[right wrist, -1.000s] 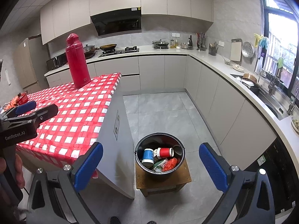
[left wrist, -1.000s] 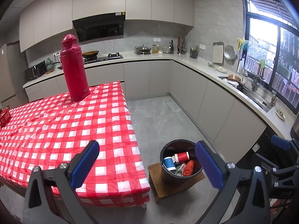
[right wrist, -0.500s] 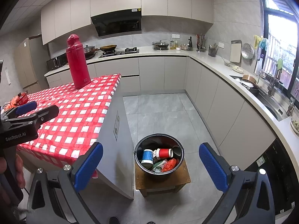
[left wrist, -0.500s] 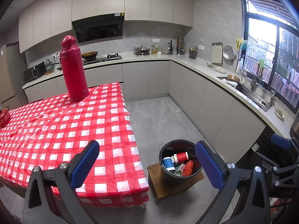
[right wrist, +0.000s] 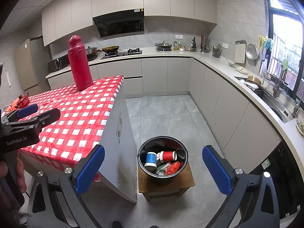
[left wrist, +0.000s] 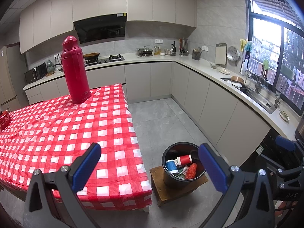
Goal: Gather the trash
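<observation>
A black bucket (left wrist: 167,174) (right wrist: 141,163) stands on a low wooden stool (left wrist: 161,190) (right wrist: 182,183) on the floor beside the table. Inside lie a red paper cup (left wrist: 184,159) (right wrist: 168,155), a blue-and-white cup (left wrist: 171,166) (right wrist: 151,159), an orange wrapper (right wrist: 173,168) and other scraps. My left gripper (left wrist: 149,168) is open and empty, held above the table's near corner. My right gripper (right wrist: 153,169) hangs open and empty over the floor in front of the bucket. The left gripper (right wrist: 36,112) also shows at the left edge of the right wrist view, held by a hand (right wrist: 19,172).
A red-and-white checked cloth covers the table (left wrist: 76,133) (right wrist: 79,114). A tall red thermos (left wrist: 75,70) (right wrist: 79,63) stands at its far edge, a small red pot (right wrist: 21,100) at the left. Grey cabinets, a counter and a sink (left wrist: 262,98) line the right wall.
Both views have drifted very slightly; the grippers stay open and the bucket's contents are unchanged.
</observation>
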Available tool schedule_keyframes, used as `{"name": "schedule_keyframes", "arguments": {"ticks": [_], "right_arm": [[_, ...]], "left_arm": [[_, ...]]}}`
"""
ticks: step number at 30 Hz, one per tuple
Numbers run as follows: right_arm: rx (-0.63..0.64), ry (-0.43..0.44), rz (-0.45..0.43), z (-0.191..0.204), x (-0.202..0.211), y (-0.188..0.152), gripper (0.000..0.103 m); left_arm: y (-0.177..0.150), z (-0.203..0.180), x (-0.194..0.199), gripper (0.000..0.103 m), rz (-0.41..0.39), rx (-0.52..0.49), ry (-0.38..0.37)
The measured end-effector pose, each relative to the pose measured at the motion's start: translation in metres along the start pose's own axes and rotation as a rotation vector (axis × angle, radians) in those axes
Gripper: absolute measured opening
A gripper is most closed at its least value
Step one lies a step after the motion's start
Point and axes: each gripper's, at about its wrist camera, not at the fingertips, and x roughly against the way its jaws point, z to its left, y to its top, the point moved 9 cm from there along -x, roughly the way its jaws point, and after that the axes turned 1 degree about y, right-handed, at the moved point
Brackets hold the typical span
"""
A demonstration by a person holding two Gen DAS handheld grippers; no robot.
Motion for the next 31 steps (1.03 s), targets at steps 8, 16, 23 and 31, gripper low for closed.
{"name": "schedule_keyframes", "arguments": {"ticks": [8,16,23,31], "right_arm": [[0.001,0.003,0.0,-0.0014,-0.001,0.0024,0.103],[-0.003,0.001,-0.001,-0.0017,-0.0013,0.0038,0.103],[-0.004,-0.001,-0.001,-0.0023,-0.0018,0.0032,0.103],[-0.009,-0.005,0.0,-0.0034,-0.0042,0.0029,0.103]], "left_arm": [[0.0003,-0.0004,0.0002,0.103,-0.001,0.001,-0.007],[0.0006,-0.0015,-0.0019,0.103,-0.001,0.0,-0.025],[-0.0011,-0.0029,-0.0035,0.103,-0.016,-0.018,-0.041],[-0.0056,-0.0015,-0.0064,0.103,-0.012,-0.036,-0.038]]}}
